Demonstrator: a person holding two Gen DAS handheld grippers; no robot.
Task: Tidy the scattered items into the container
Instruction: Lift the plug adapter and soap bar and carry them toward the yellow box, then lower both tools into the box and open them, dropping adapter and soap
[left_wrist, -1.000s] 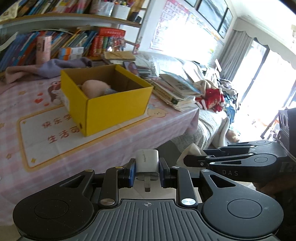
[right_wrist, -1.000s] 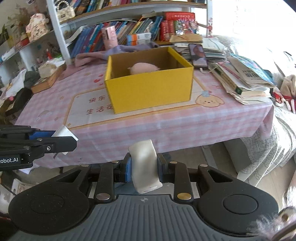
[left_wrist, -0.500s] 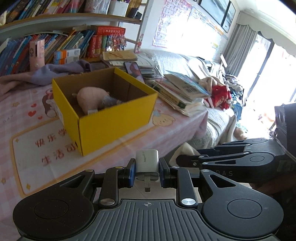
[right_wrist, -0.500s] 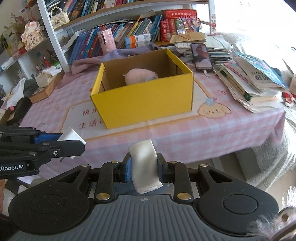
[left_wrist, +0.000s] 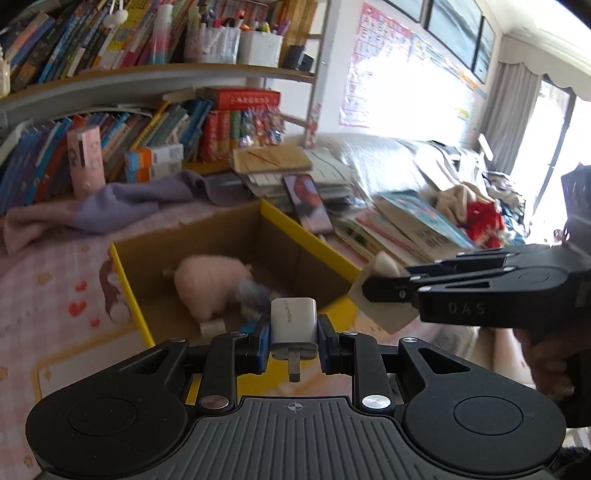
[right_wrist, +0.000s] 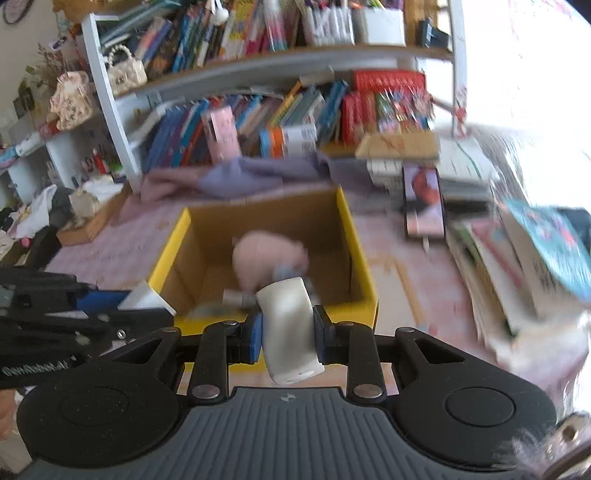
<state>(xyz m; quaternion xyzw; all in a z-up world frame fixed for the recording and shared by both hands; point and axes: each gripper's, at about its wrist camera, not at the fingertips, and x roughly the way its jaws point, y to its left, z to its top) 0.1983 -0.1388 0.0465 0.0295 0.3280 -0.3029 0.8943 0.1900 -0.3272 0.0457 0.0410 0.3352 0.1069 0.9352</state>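
A yellow cardboard box (left_wrist: 306, 236) (right_wrist: 354, 236) stands open on the pink checked tablecloth. A pink plush toy (left_wrist: 210, 284) (right_wrist: 266, 258) and some small items lie inside it. My left gripper (left_wrist: 293, 330) is shut on a white charger plug (left_wrist: 293, 317) just over the box's near wall. My right gripper (right_wrist: 288, 330) is shut on a white rounded oblong item (right_wrist: 286, 314), also at the near wall. Each gripper shows in the other's view: the right gripper (left_wrist: 384, 291) by the box's right corner, the left gripper (right_wrist: 147, 301) by its left corner.
A phone (left_wrist: 308, 203) and a sloping stack of books (left_wrist: 413, 225) lie right of the box. A purple cloth (left_wrist: 122, 203) is bunched behind it, under a crowded bookshelf (right_wrist: 258, 122). A sofa with clutter stands past the table's right end.
Both grippers have moved forward from in front of the table to the box's near wall, each still holding its item. The box now fills more of both views and its inside shows.
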